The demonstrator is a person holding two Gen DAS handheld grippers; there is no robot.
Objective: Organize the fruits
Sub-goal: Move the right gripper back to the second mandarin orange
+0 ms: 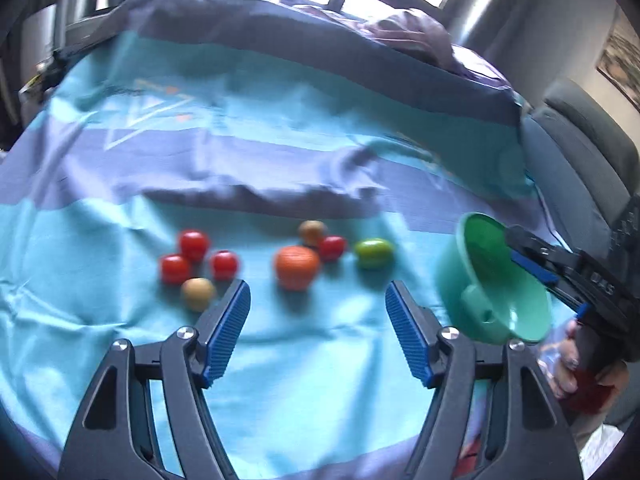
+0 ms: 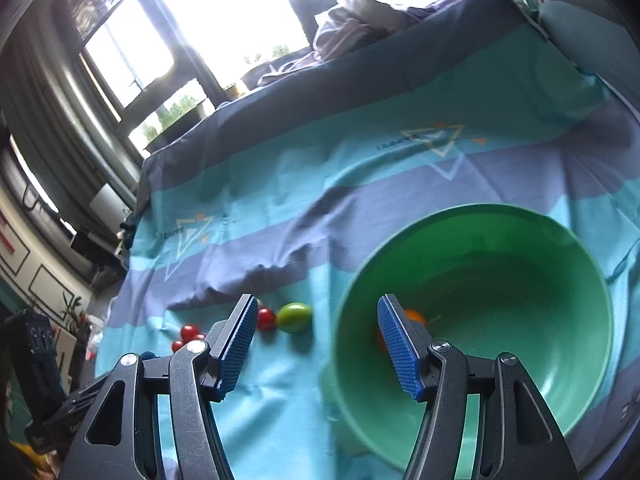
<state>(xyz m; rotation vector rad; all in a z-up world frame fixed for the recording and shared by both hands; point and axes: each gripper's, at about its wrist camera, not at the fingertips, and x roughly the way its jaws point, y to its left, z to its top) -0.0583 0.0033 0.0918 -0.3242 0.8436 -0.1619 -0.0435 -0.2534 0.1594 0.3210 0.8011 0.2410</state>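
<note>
Bright windows stand behind a bed spread with a teal-and-purple striped sheet (image 1: 120, 216), and the fruits lie scattered on it. From the left wrist view, three red tomatoes (image 1: 194, 245) bunch at the left with a tan round fruit (image 1: 198, 293) just in front of them. To their right sit a large orange fruit (image 1: 297, 267), a brownish one (image 1: 312, 232) behind it, another small red one (image 1: 332, 248), and a green oval fruit (image 1: 374, 253) — its long axis running roughly left to right.

The left gripper (image 1: 318, 320) has its jaws wide apart with nothing between them, over bare sheet.

A green bowl (image 2: 540, 280) is tipped toward the right wrist camera, its mouth open to view; one orange fruit (image 2: 414, 316) lies inside, partly hidden by a blue pad. The right gripper (image 2: 318, 340) is parted too — one finger (image 2: 398, 348) reaches inside the bowl, the other outside its rim, and whether the pads press the wall cannot be told.
</note>
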